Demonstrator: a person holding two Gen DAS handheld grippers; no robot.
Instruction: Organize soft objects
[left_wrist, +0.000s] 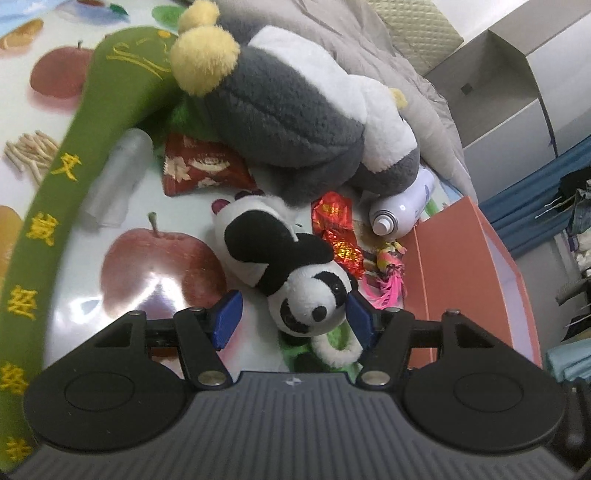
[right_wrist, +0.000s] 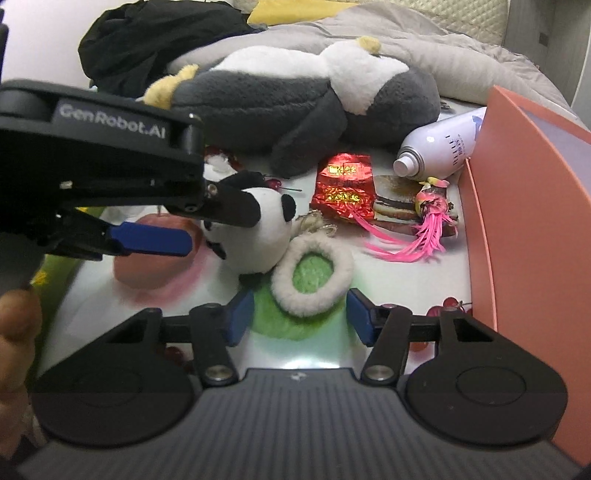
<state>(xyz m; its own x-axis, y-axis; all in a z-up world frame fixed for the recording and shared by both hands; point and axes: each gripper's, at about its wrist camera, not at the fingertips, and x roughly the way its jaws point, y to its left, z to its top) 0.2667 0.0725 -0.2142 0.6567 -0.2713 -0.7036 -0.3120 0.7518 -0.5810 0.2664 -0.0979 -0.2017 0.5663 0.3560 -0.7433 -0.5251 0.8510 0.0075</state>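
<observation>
Already my left claw (left_wrist: 291, 317) straddles the small black-and-white plush panda's head (left_wrist: 312, 301), jaws apart.
Its body runs toward upper left; my right claw (right_wrist: 301, 314) gapes empty around the white-rimmed green fuzzy slipper (right_wrist: 308, 280).

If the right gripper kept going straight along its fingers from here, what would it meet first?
Most likely the green plush with the white fuzzy ring, which lies just ahead between the open fingers of the right gripper; the panda's head is beyond, slightly left.
</observation>
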